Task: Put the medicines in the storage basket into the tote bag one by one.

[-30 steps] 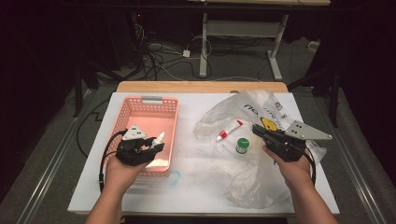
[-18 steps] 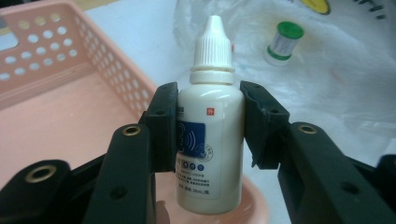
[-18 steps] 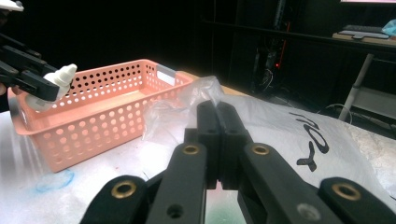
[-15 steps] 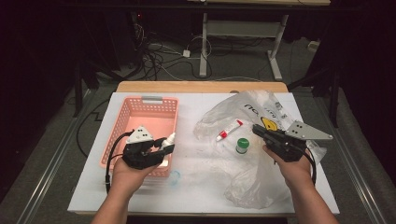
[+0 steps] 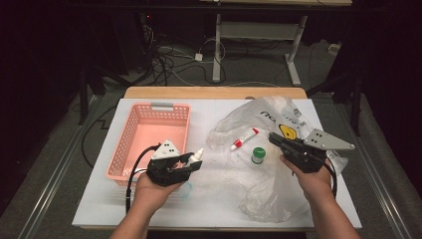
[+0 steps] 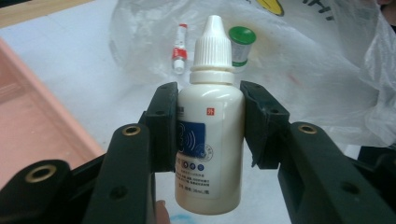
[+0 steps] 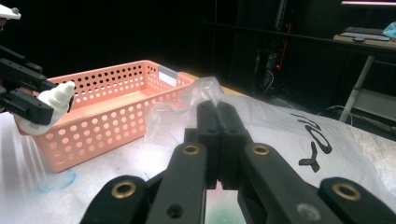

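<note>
My left gripper is shut on a white dropper bottle, held just right of the pink basket's near corner with its cap pointing right. In the left gripper view the pads clamp the bottle at its shoulders, my left gripper aiming toward a red-and-white tube and a green-capped jar. My right gripper is shut with nothing in it, over a clear plastic bag. In the right gripper view its jaws press together.
The tube and the jar lie on the bag's left part. The basket stands at the table's left. A blue mark is on the white table top. Dark floor with cables lies beyond the far edge.
My left gripper carried the bottle to the right, from above the basket's near end to just past its right near corner. The right gripper stayed put.
</note>
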A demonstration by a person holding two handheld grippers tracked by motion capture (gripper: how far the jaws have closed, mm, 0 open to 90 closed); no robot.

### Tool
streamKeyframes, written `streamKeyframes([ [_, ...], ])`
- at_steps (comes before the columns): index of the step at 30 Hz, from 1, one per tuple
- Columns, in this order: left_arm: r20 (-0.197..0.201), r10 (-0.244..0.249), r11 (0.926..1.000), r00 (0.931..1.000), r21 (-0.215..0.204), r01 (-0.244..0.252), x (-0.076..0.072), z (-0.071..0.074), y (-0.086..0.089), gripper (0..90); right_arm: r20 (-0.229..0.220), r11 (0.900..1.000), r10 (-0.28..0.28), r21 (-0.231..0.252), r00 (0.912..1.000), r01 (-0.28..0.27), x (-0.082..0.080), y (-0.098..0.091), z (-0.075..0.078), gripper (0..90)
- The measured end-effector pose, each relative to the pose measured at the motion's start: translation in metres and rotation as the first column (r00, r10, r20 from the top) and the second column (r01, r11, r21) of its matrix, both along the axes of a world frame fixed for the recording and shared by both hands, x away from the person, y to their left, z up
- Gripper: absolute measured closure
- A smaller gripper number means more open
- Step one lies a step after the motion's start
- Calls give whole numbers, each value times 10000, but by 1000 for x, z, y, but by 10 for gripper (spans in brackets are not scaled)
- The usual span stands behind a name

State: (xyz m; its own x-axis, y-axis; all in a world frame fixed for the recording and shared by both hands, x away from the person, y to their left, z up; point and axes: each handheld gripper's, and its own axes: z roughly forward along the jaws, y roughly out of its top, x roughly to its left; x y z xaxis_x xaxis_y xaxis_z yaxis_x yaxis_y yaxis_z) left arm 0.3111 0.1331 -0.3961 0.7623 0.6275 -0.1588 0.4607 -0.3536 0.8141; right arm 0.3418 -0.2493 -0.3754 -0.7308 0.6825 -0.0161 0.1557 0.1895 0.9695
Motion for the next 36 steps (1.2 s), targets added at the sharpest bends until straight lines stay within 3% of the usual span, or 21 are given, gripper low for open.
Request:
streamKeyframes([
  [21,237,-275,9996,9993,61,273,1,-7,-25,579,46,9999,-103,-47,9999,103,1,1,1,900],
  [25,325,-407,9989,9986,259,398,3,-7,-37,579,-48,10000,-87,40,10000,87,1,1,0,900],
  [36,340,-900,9956,9954,300,890,17,-12,-78,579,-38,10000,-18,-40,10000,18,1,1,-1,900],
])
